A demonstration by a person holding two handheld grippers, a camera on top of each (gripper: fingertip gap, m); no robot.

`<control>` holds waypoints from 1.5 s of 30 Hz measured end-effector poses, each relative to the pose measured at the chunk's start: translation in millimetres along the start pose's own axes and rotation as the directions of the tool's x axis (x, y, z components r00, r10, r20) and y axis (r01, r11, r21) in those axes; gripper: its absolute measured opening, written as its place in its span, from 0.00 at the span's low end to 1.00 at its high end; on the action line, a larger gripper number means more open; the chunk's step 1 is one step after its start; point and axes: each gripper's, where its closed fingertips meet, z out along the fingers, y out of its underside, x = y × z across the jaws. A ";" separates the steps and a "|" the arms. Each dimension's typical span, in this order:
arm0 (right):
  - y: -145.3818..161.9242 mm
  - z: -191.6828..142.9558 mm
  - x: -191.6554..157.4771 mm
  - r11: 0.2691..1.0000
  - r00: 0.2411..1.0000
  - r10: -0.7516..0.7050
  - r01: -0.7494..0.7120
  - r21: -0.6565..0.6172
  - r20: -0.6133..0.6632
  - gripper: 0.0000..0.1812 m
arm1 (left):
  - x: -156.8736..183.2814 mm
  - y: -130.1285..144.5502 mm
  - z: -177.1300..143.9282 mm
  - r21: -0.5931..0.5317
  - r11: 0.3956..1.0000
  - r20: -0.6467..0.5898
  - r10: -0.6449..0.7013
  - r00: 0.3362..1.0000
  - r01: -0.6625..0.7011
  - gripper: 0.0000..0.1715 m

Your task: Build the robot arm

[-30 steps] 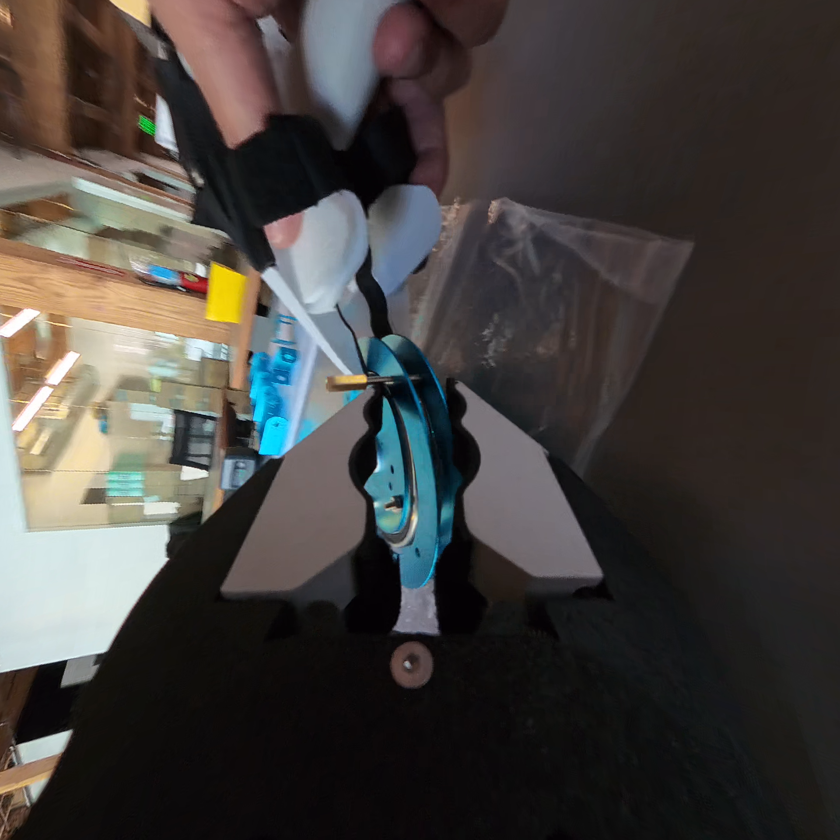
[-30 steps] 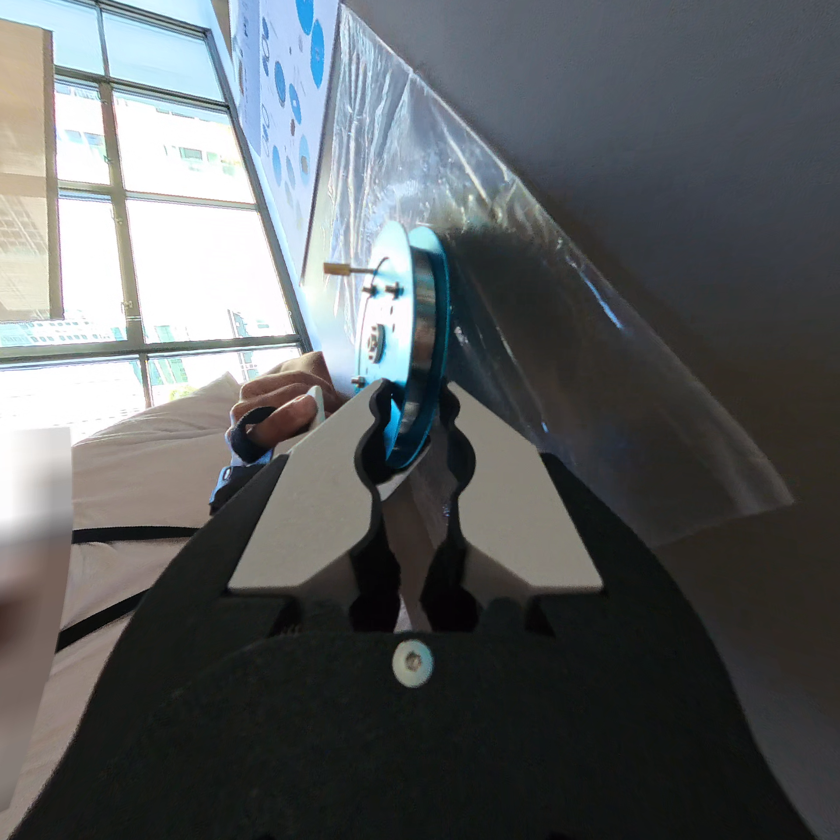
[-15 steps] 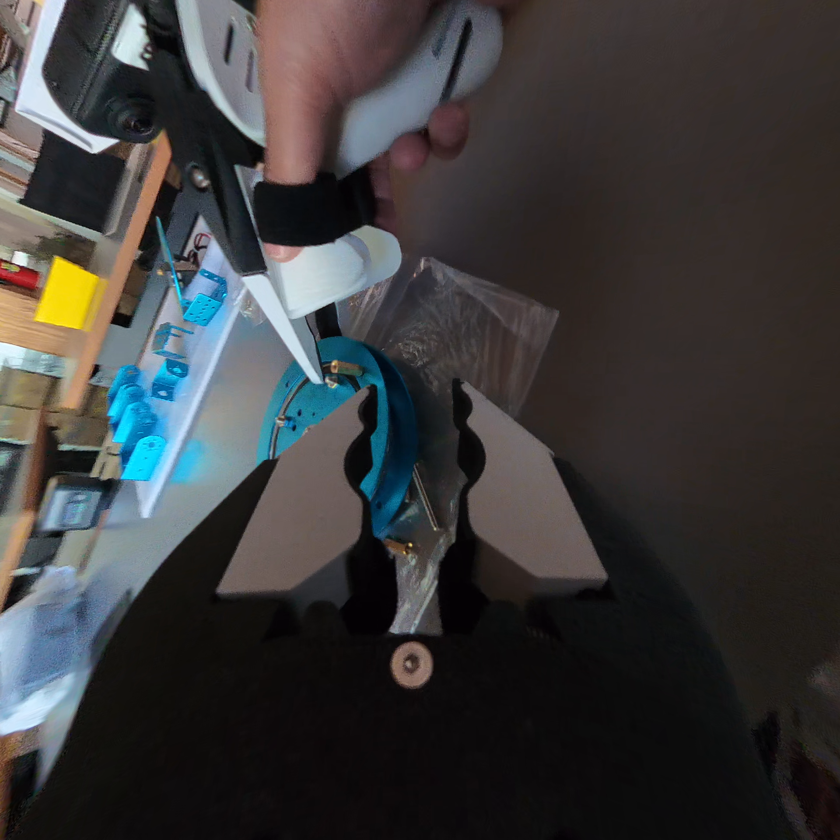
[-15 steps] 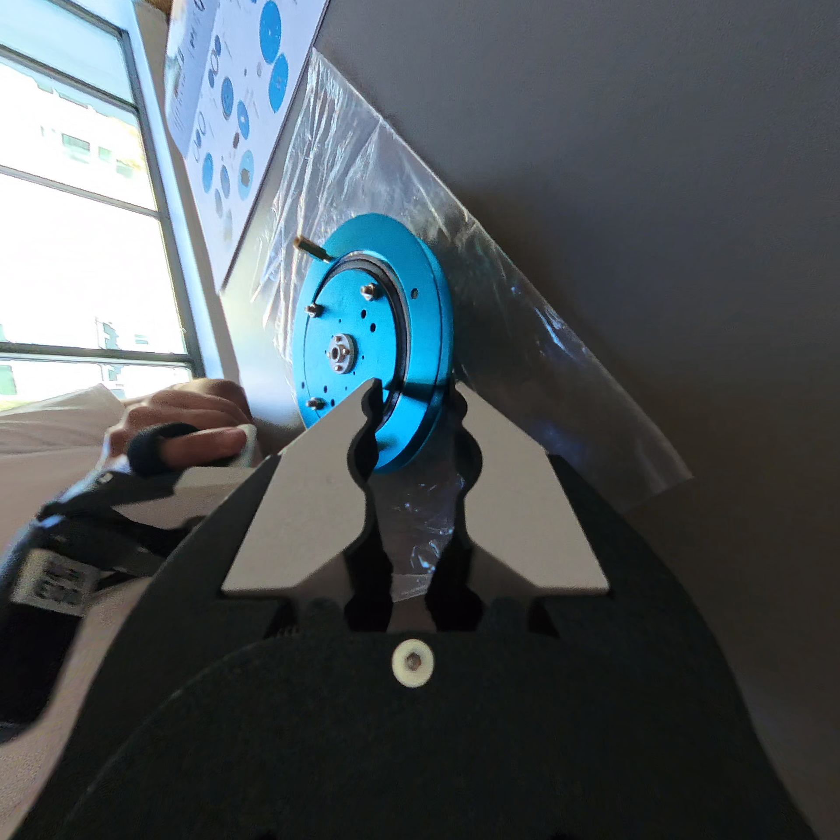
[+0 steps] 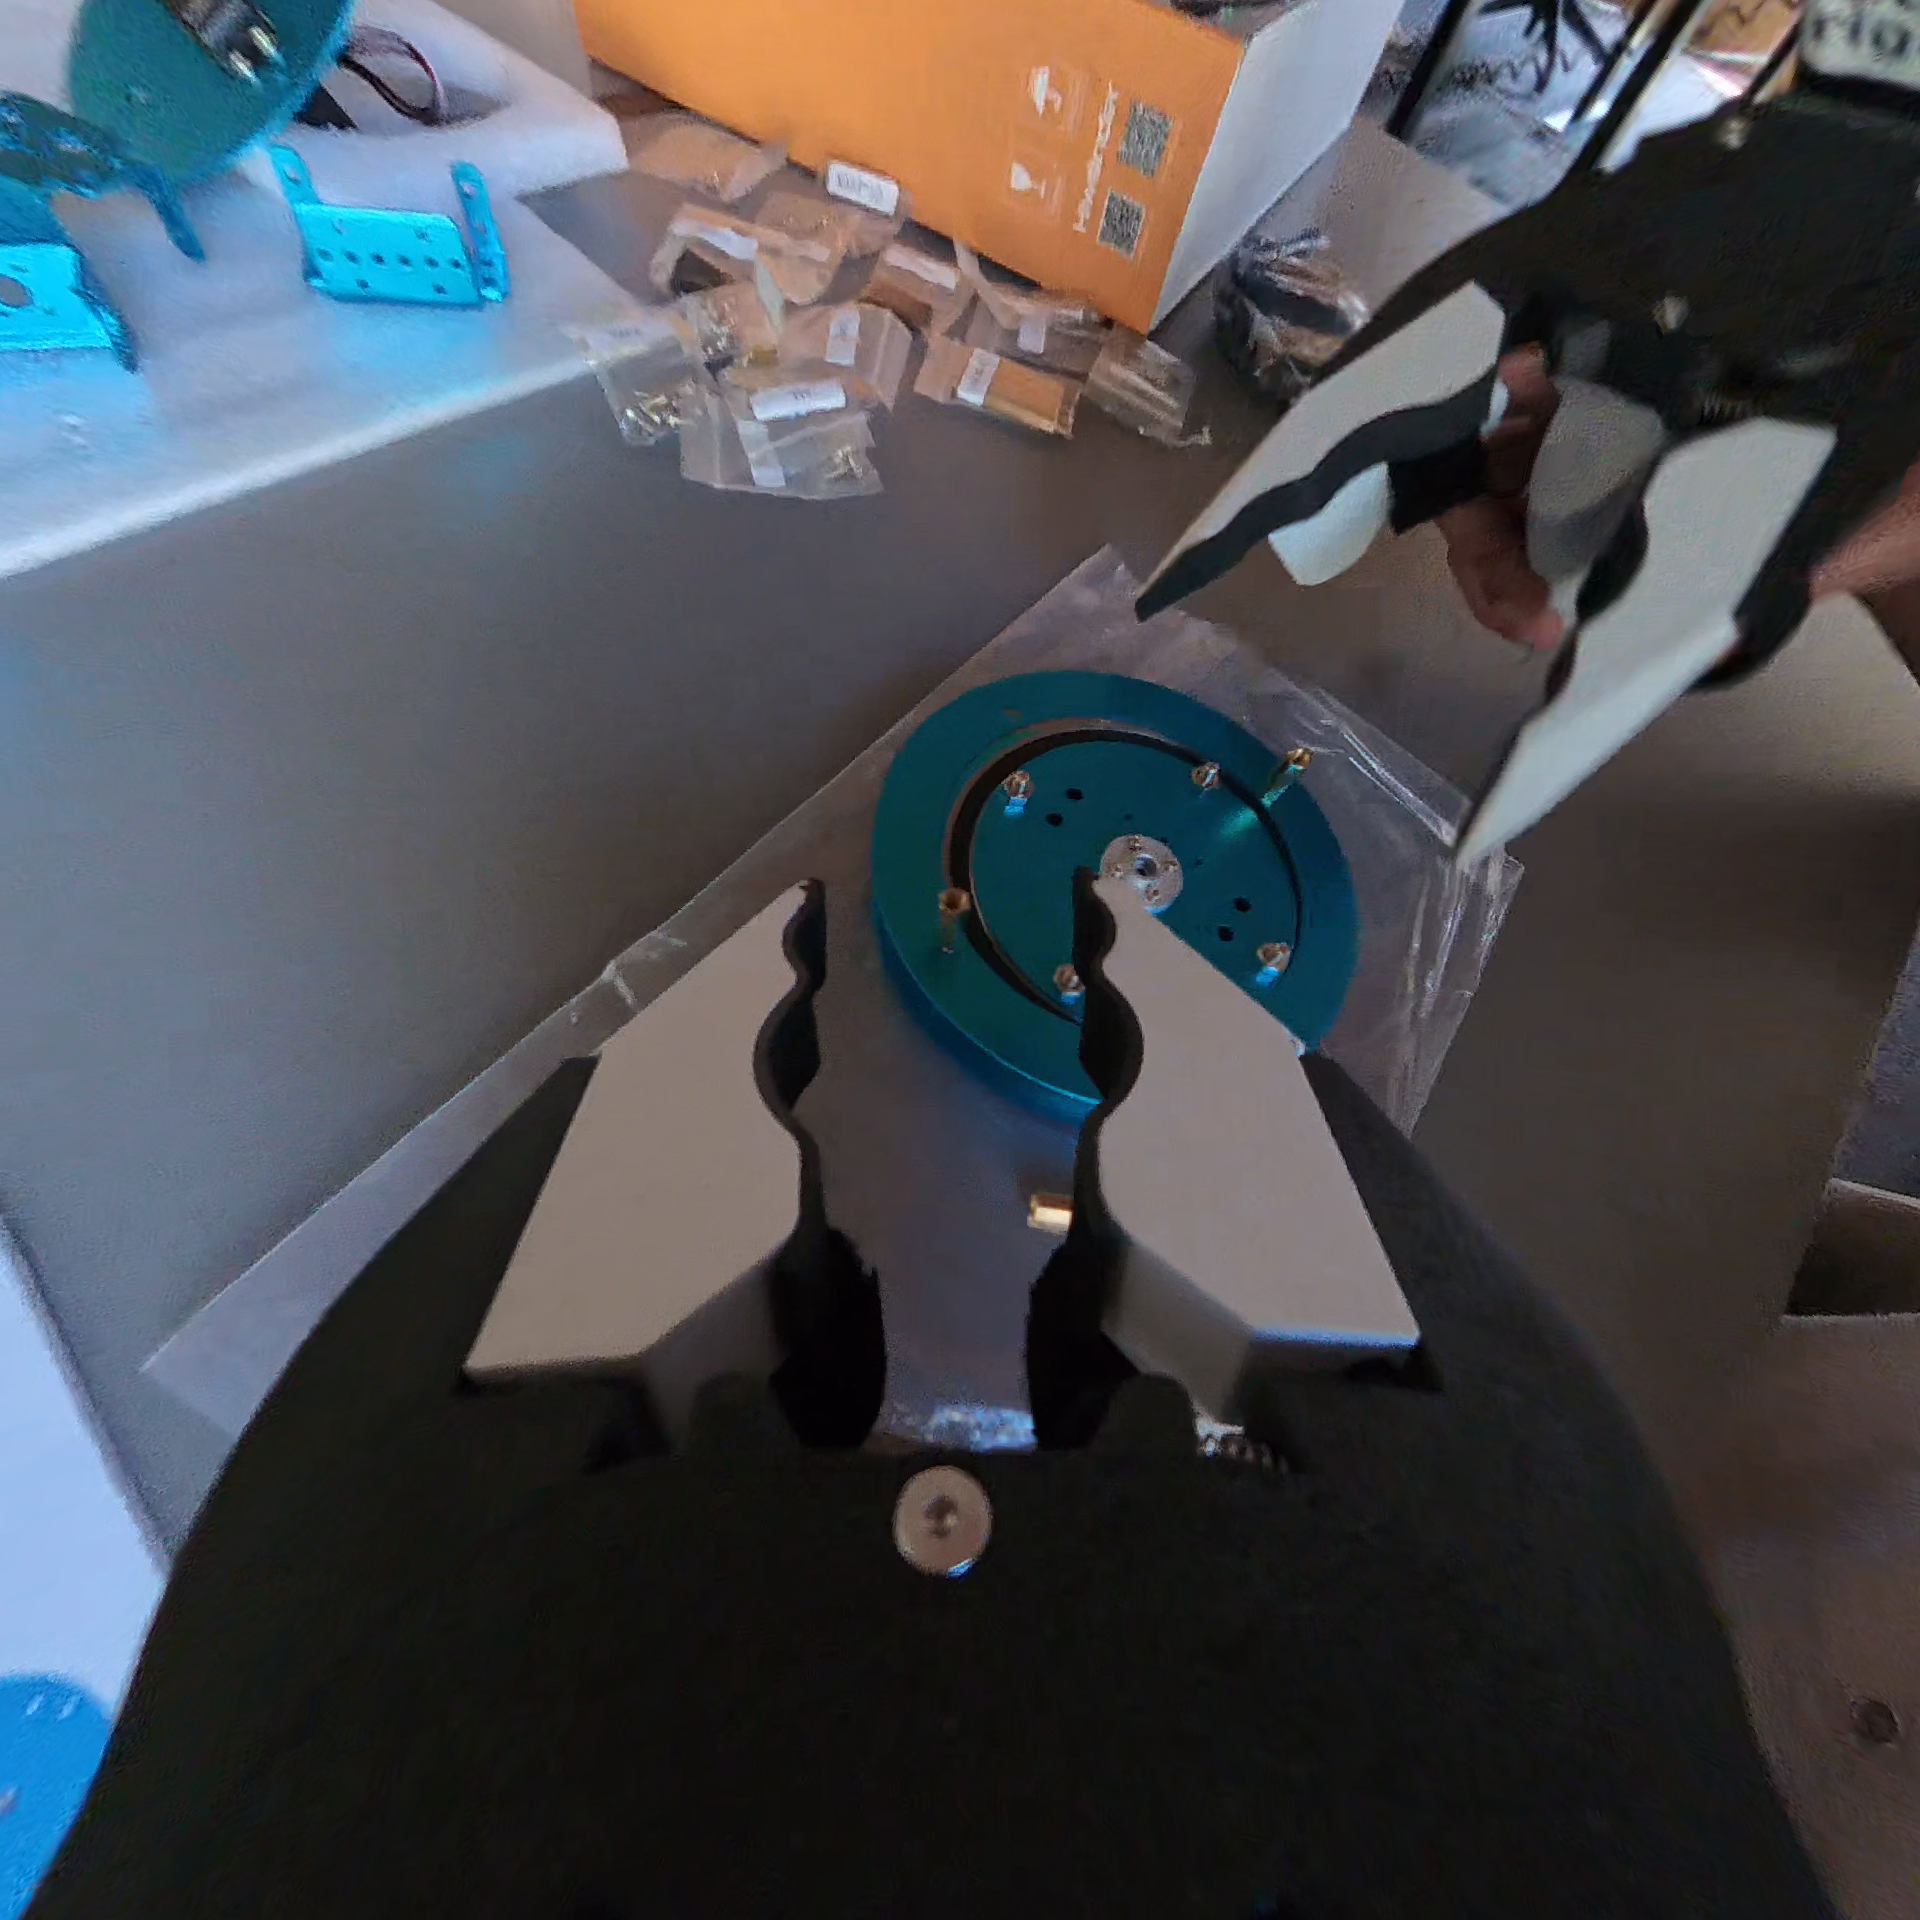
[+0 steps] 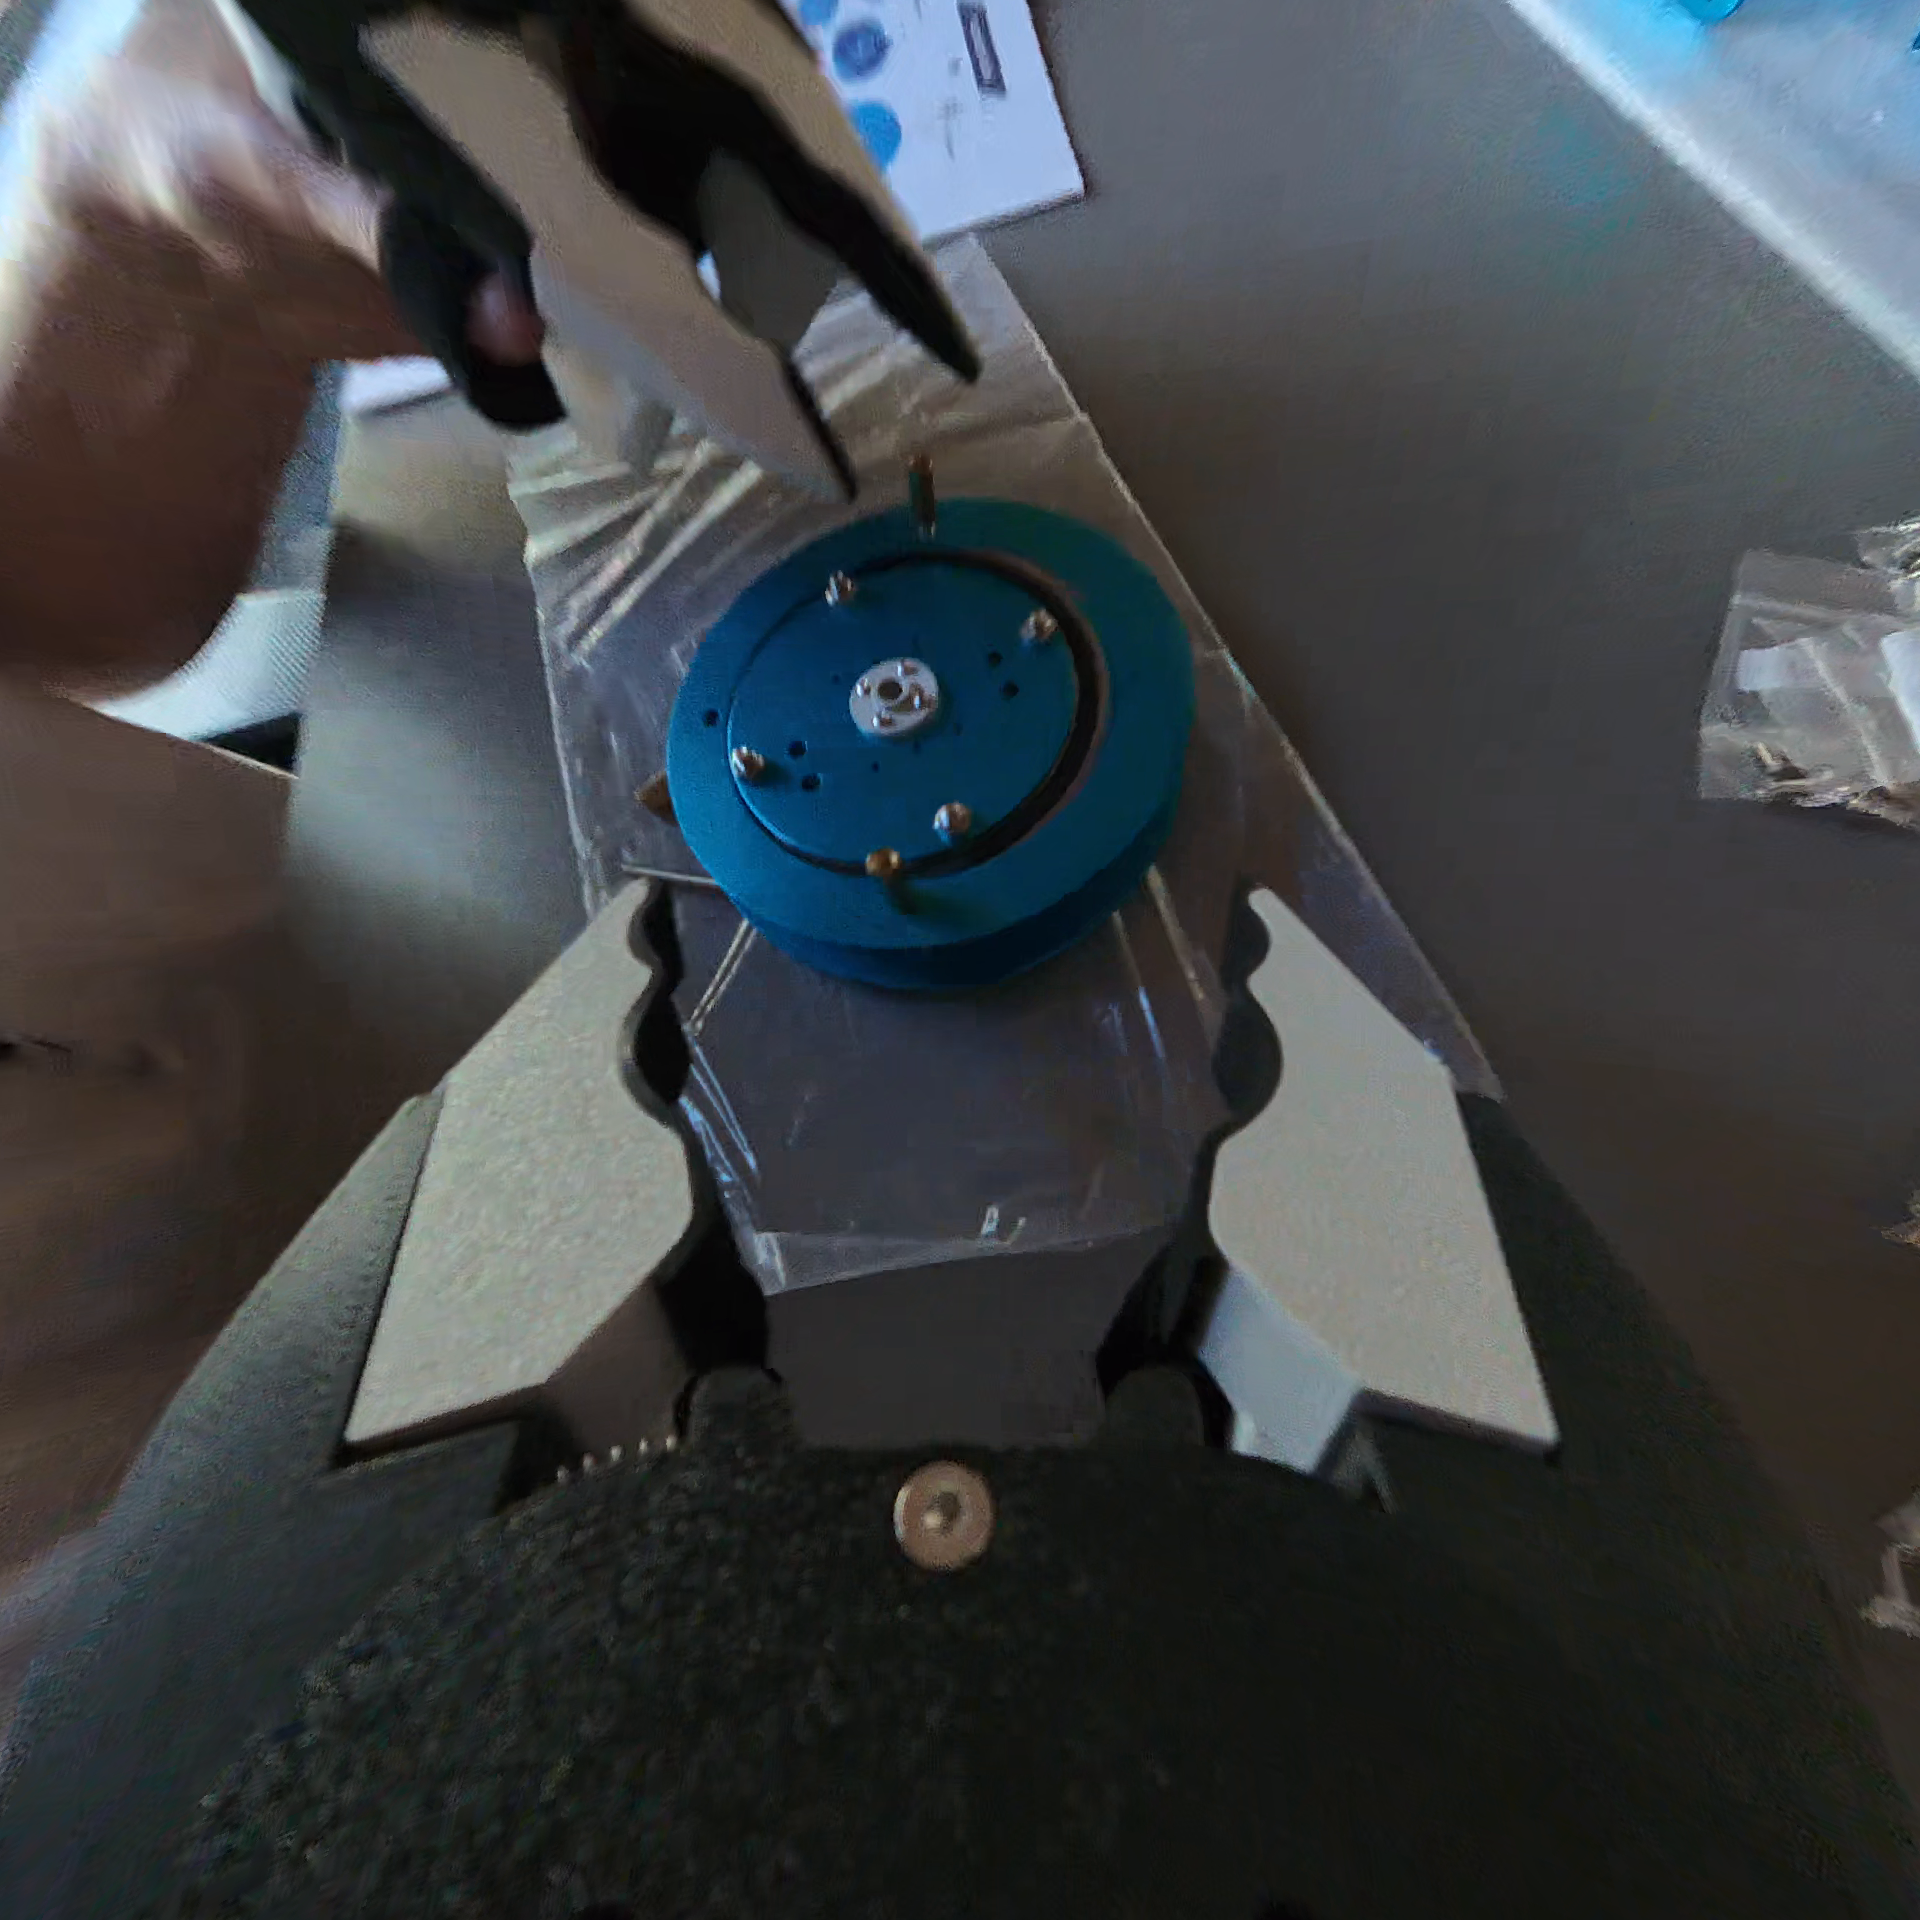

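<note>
A blue metal disc (image 5: 1049, 831) with brass standoffs and a silver hub lies flat on a clear plastic bag (image 5: 935, 1195) on the grey table (image 5: 416, 675). My left gripper (image 5: 945, 894) is open and empty, just above the disc's near edge. My right gripper (image 5: 1304, 727) hangs open above the disc's far side. In the right wrist view the disc (image 6: 914, 727) lies on the bag (image 6: 935, 1122) just ahead of my wide-open, empty right gripper (image 6: 948, 899). My left gripper (image 6: 909, 431) is beyond it. A loose brass standoff (image 5: 1049, 1210) lies on the bag.
An orange box (image 5: 935, 125) and several small bags of hardware (image 5: 831, 353) lie at the back of the table. Blue brackets (image 5: 395, 249) sit on a white foam sheet. A printed sheet (image 6: 956, 114) and more small bags (image 6: 1818, 707) lie nearby. About 4 centimetres separates my left fingertips from the blue metal disc (image 5: 1049, 831). Seen from the right wrist view (image 6: 986, 638) as well.
Both grippers were shut on the disc, holding it on edge. Both have opened and drawn back, and the disc now lies flat on the bag.
</note>
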 end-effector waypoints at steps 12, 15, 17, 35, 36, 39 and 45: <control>7.8 22.0 -9.9 0.997 0.996 -0.069 0.070 -0.017 0.065 0.48 | 18.2 14.9 4.6 -0.064 0.998 -0.063 -0.030 0.998 0.026 0.24; 7.8 23.4 -8.0 0.996 0.993 -0.081 0.084 -0.029 0.081 0.48 | 18.5 16.4 3.0 -0.061 0.998 -0.047 -0.026 0.999 0.023 0.24; 8.1 23.4 -6.0 0.996 0.993 -0.080 0.083 -0.031 0.088 0.48 | 16.4 16.5 2.3 -0.059 0.998 -0.031 -0.019 0.999 0.017 0.24; -3.2 2.4 2.8 0.993 0.993 -0.115 0.115 0.013 -0.024 0.03 | 6.8 17.5 3.3 -0.038 0.991 0.022 0.133 0.991 -0.132 0.03; -5.2 1.3 4.2 0.993 0.993 -0.114 0.115 0.025 -0.029 0.03 | 7.9 18.3 2.4 -0.038 0.990 0.021 0.137 0.990 -0.136 0.03; -5.5 1.4 8.1 0.994 0.994 -0.107 0.108 0.020 -0.025 0.02 | 12.6 21.2 -0.5 -0.043 0.990 0.013 0.134 0.991 -0.133 0.03; -6.7 3.7 11.9 0.995 0.995 -0.097 0.097 0.021 -0.018 0.02 | 18.9 24.6 -3.9 -0.041 0.992 -0.001 0.116 0.993 -0.116 0.03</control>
